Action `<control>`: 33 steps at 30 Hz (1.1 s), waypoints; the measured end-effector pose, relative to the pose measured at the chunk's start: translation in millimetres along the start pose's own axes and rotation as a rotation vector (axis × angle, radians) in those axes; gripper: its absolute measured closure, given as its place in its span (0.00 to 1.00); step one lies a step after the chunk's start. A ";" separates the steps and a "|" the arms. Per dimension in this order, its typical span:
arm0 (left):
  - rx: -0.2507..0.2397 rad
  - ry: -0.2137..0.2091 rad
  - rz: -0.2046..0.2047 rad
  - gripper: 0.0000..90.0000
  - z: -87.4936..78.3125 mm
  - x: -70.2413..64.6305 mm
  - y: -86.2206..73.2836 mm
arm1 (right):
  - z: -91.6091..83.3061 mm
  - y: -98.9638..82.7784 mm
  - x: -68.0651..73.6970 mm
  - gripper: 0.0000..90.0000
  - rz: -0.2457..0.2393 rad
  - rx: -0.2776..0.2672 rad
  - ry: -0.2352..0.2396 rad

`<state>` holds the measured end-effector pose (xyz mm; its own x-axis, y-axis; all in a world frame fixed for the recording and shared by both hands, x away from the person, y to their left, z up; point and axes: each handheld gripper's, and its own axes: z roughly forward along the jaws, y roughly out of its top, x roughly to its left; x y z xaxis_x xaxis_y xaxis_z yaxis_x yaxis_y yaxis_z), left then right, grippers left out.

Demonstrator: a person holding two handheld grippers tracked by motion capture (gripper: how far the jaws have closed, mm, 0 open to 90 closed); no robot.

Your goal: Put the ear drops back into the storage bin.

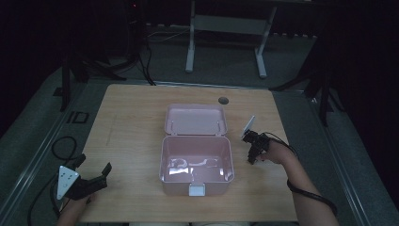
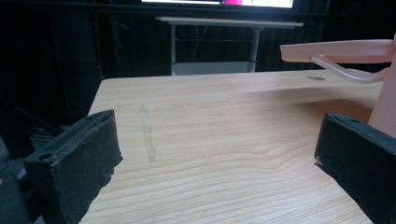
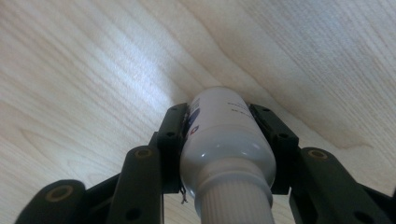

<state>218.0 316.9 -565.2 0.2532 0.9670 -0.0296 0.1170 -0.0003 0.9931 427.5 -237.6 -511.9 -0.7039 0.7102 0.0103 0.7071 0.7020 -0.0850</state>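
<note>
The bench point(image 1: 131, 122) has a pale wooden top with clear grain and rounded corners. A small dark round hole point(image 1: 223, 100) sits near its far edge, right of the middle. A pink plastic box point(image 1: 196, 165) stands directly on it near the centre, toward the near edge, open, with its lid point(image 1: 195, 119) folded back flat on the far side. A faint pale streak point(image 2: 148, 135) runs across the wood on the left part of the top. The bench stands on a grey carpeted floor point(image 1: 226, 66), where a white table frame point(image 1: 226, 28) stands farther back.
</note>
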 end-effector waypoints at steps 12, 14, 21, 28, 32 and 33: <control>0.003 0.003 0.001 0.00 0.1 0.1 0.1 | -6.7 -13.8 18.6 0.66 -0.265 -0.004 -0.058; 0.003 0.003 0.000 0.00 0.1 0.1 0.1 | -7.2 -16.1 21.5 0.66 -0.297 -0.003 -0.051; 0.003 0.003 -0.001 0.00 0.2 0.1 0.1 | -6.9 -26.1 32.7 0.66 -0.481 -0.004 -0.046; 0.003 0.004 0.000 0.00 0.1 0.1 0.1 | -7.4 -34.5 45.5 0.66 -0.639 -0.004 -0.073; 0.003 0.003 0.001 0.00 0.1 0.0 0.1 | -10.1 -38.3 49.7 0.66 -0.691 0.008 -0.102; 0.003 0.004 0.001 0.00 0.1 0.0 0.1 | -10.9 -39.4 50.6 0.66 -0.704 0.008 -0.110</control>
<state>218.1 316.9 -565.2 0.2498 0.9679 -0.0278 0.1195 -0.0023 0.9928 364.8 -228.8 -497.1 -0.9963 0.0789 -0.0353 0.0821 0.9914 -0.1022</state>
